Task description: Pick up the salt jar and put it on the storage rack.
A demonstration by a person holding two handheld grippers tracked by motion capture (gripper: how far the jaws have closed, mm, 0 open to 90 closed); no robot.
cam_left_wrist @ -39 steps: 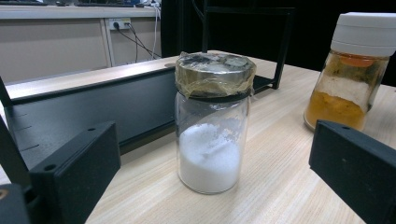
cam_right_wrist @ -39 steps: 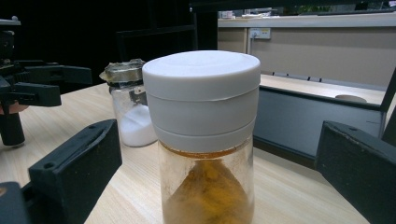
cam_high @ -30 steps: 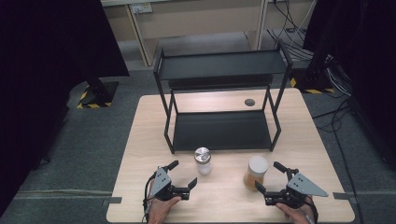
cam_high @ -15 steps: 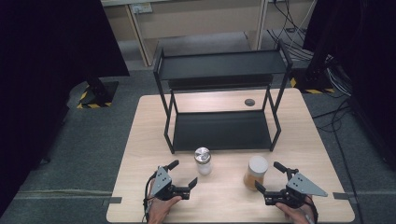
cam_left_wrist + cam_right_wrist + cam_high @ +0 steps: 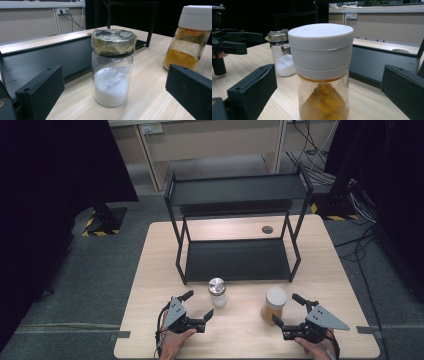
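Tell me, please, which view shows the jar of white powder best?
The left gripper view: the jar of white powder stands close, centred. The right gripper view shows it half hidden behind the orange jar; the high view shows mostly its lid.

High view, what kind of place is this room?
Probably a lab or recording workspace, not a kitchen: a bare wooden table on grey carpet, loose cables along the back wall, and black curtains at both sides.

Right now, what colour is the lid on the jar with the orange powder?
White, seen best in the right gripper view: the lid tops the jar.
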